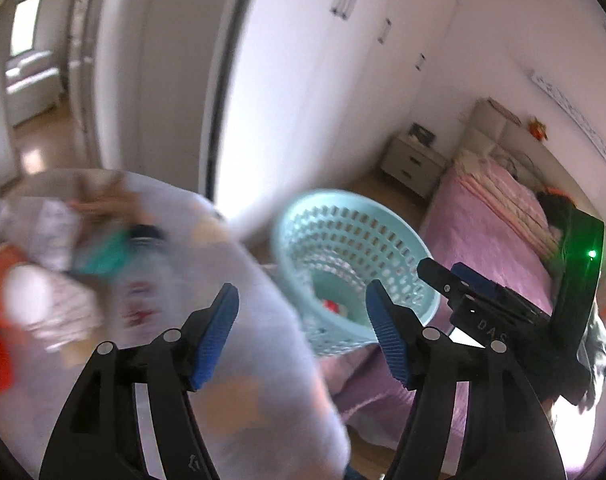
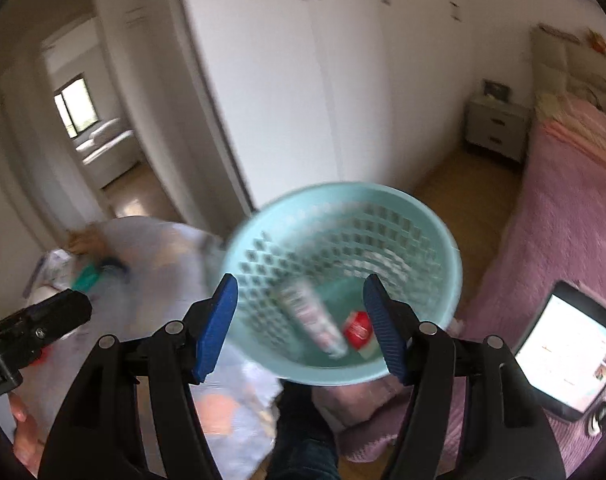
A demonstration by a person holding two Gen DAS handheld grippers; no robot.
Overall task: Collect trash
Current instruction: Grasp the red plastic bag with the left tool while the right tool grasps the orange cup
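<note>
the round pale-blue perforated plastic basket (image 2: 343, 280) at frame centre tilts, mouth toward the camera; a crumpled translucent bag (image 1: 143, 280) sits left. the left gripper (image 1: 303, 332) and right gripper (image 2: 301, 328) gape, holding nothing.

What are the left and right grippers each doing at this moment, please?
Left gripper: open, nothing between its fingers.
Right gripper: open, holding nothing; the blue basket lies beyond it.

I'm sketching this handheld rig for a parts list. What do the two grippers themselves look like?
Both match: the left gripper and the right gripper have black plastic linkage arms with round silver pivot pins, ending in ribbed blue pads. Seen from the left, the right gripper's body is black with white lettering, and a dark panel with a small green light stands behind it. No cables show.
</note>
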